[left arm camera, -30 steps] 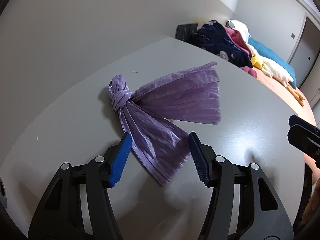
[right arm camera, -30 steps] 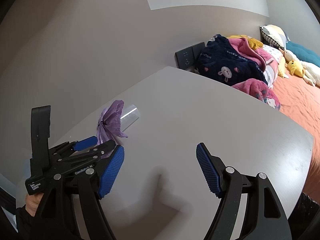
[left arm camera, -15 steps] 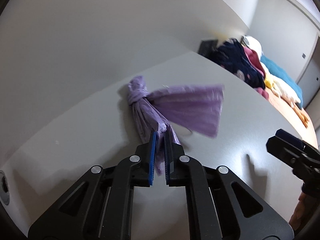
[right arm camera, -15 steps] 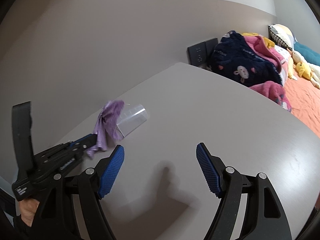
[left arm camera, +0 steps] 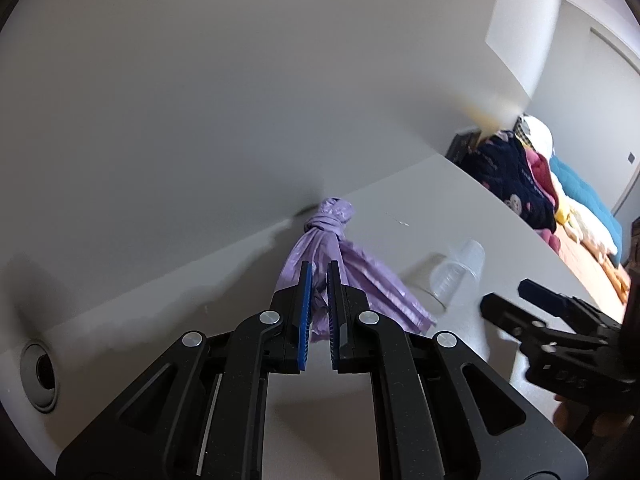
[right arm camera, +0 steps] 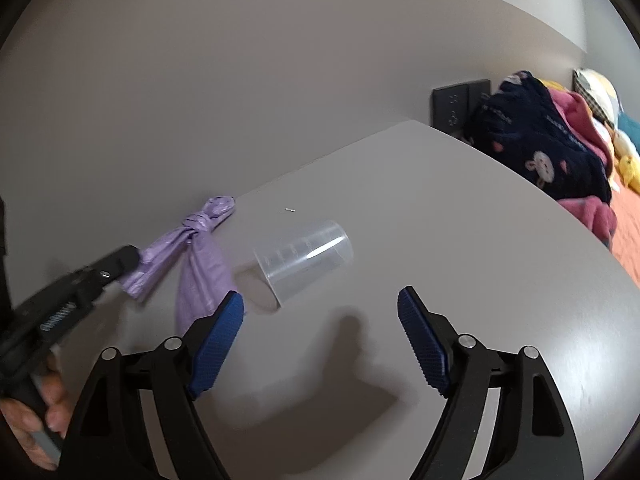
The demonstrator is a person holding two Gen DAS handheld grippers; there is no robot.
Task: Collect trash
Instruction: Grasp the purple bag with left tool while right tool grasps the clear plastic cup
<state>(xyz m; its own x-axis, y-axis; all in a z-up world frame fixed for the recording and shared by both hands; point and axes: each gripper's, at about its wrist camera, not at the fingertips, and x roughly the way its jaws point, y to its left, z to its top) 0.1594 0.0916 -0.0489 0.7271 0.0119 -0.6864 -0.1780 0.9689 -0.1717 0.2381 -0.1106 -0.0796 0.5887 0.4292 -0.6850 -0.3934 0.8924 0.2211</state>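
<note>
A knotted purple plastic bag (left arm camera: 320, 240) hangs lifted off the grey table (left arm camera: 460, 208), and my left gripper (left arm camera: 319, 280) is shut on one of its tails. In the right wrist view the same purple bag (right arm camera: 200, 256) trails from the left gripper (right arm camera: 128, 260) at the left. A clear plastic measuring cup (right arm camera: 306, 264) lies on its side beside the bag; it shows too as the cup (left arm camera: 456, 276) in the left wrist view. My right gripper (right arm camera: 320, 312) hovers just short of the cup, its jaws opening, with nothing between them.
A pile of dark blue and pink clothes (right arm camera: 552, 148) sits at the table's far right by black wall sockets (right arm camera: 460, 104). Beyond lies a bed with soft toys (left arm camera: 584, 224). A round cable hole (left arm camera: 40, 372) is set in the table at the left. A hand (right arm camera: 32, 412) holds the left gripper.
My left gripper closed on a tail of the purple bag and lifted it. The bag came away from a clear cup that it had covered. My right gripper moved in toward the cup.
</note>
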